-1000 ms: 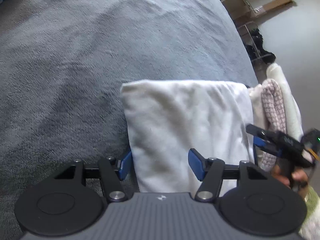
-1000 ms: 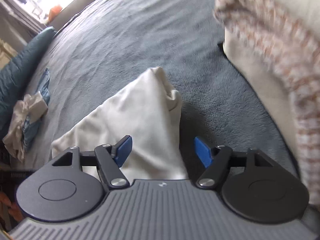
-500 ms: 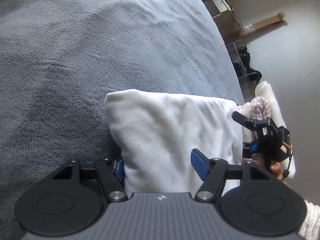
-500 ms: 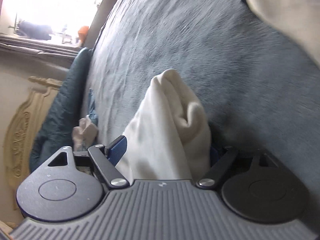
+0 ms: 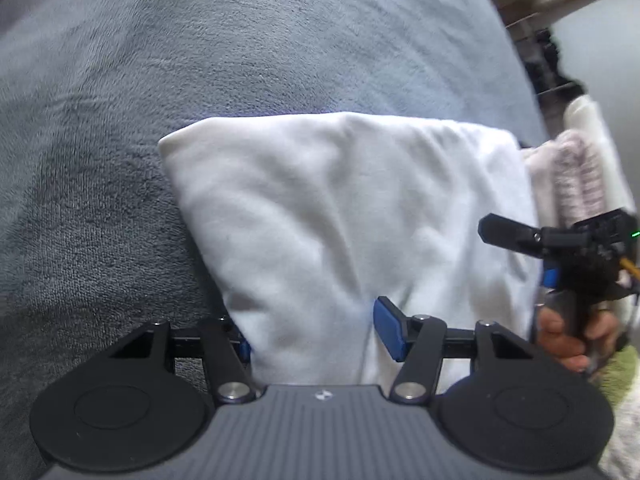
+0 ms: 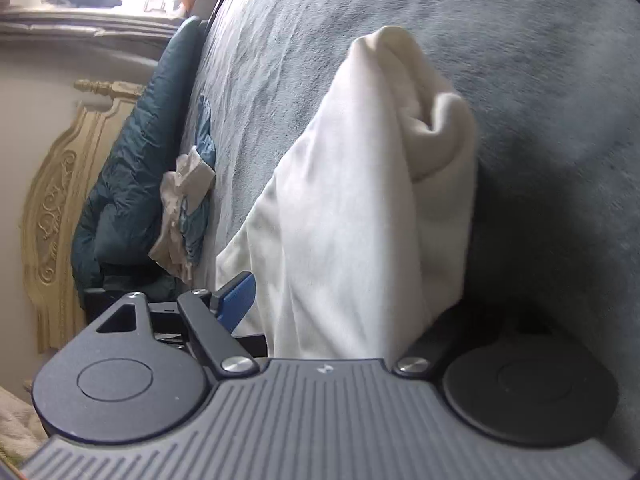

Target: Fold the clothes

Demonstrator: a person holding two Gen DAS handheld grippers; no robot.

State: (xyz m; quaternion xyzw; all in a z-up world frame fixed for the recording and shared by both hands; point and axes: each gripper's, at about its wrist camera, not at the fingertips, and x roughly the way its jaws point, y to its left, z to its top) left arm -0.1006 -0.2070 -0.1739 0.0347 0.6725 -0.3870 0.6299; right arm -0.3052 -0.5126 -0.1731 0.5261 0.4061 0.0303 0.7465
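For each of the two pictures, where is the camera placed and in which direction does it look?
Left wrist view: sits on the left gripper, looking steeply down at the folded white cloth on the grey blanket; the right gripper and a hand show at right.
Right wrist view: sits on the right gripper, looking along the bed toward the headboard.
Both show the white cloth between closing jaws.

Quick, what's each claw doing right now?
Left claw: closing around the folded white cloth, pads not clearly pressing yet.
Right claw: closing, same cloth between its fingers.
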